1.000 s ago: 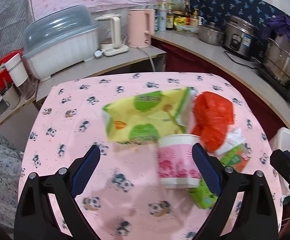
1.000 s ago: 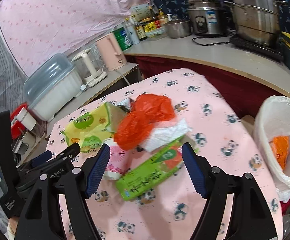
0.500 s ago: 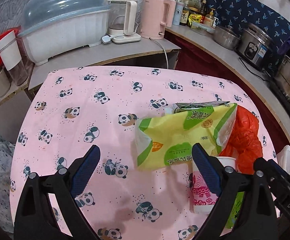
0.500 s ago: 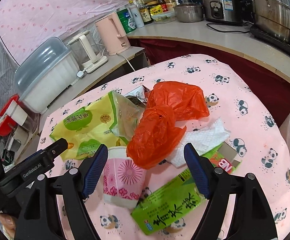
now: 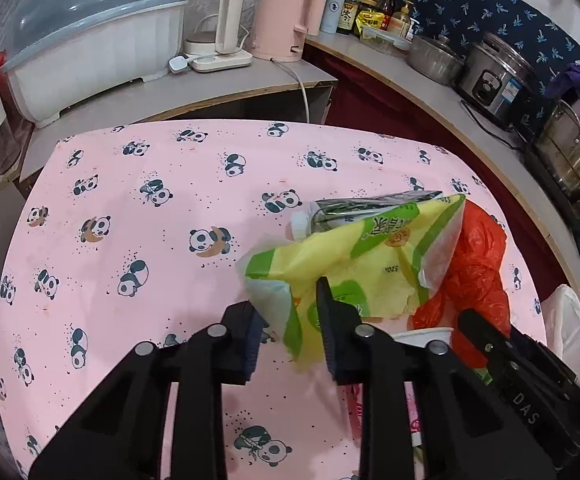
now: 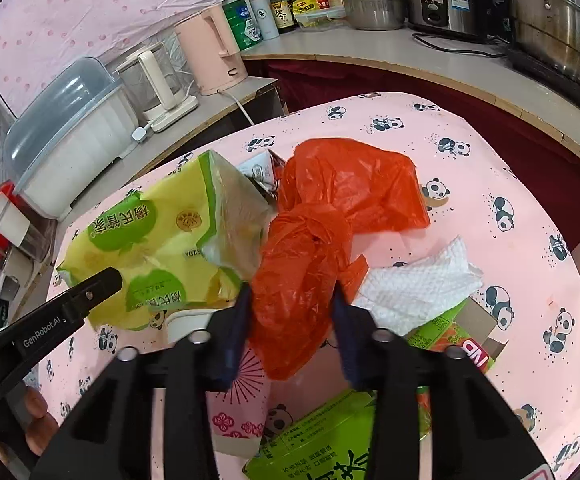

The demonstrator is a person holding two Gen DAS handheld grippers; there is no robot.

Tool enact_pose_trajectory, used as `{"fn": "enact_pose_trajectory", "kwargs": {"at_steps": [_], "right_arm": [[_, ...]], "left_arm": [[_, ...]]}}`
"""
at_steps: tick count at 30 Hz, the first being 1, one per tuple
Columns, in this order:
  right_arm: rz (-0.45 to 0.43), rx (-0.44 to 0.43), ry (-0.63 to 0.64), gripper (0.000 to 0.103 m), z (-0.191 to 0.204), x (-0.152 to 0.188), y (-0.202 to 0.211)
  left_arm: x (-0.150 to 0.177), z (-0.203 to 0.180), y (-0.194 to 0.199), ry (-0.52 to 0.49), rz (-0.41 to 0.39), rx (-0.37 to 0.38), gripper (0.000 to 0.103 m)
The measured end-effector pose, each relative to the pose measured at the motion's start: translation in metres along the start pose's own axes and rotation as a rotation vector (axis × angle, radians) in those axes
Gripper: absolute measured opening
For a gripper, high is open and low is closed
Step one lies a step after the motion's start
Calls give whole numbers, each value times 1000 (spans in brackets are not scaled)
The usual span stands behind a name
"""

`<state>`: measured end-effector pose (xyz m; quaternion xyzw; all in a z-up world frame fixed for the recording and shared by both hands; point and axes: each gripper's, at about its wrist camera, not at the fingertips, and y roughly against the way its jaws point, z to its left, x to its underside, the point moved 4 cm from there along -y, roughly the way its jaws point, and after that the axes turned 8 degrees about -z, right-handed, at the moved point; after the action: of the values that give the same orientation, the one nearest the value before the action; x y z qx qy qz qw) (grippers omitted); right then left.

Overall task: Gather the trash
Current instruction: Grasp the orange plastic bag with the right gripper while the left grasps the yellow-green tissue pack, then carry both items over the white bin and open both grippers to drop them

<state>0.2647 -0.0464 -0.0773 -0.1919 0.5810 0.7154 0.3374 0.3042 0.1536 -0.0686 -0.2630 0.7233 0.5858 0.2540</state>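
- In the left wrist view, the near corner of the yellow-green bag is pinched by the left gripper, so the bag can be lifted off the desk.
- In the right wrist view, the orange plastic bag is clamped at its bunched middle by the right gripper, a grip point judged secure; the paper cup lies just below-left.

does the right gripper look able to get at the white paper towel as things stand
Probably not straight away. The right gripper has its fingers closed around the orange plastic bag, so it is occupied. The white paper towel lies uncovered on top, just right of that bag, so once the bag is dropped the way looks free.
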Motion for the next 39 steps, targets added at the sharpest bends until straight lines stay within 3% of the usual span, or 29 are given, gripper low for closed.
{"fn": "enact_pose_trajectory", "kwargs": {"at_steps": [2,5,18,26,39], "right_arm": [[-14,-6,-7,23,-2,-2,7],[-38,-13,-10,21,-5,-5,20],[-198,-47,-27,19,-23,-36,109],[-267,-31,-77,19,-60,-43,159],[-316,44,-148,19,-143,-21,218]], "left_arm": [[0,-4,5,-8,-14,0,18],[-3,-13,18,-28,-46,-2,16],[-27,-64,95,-51,-176,64,13],[-23,-115,129,-111,-211,111,13],[13,-216,153,-247,-202,186,14]]}}
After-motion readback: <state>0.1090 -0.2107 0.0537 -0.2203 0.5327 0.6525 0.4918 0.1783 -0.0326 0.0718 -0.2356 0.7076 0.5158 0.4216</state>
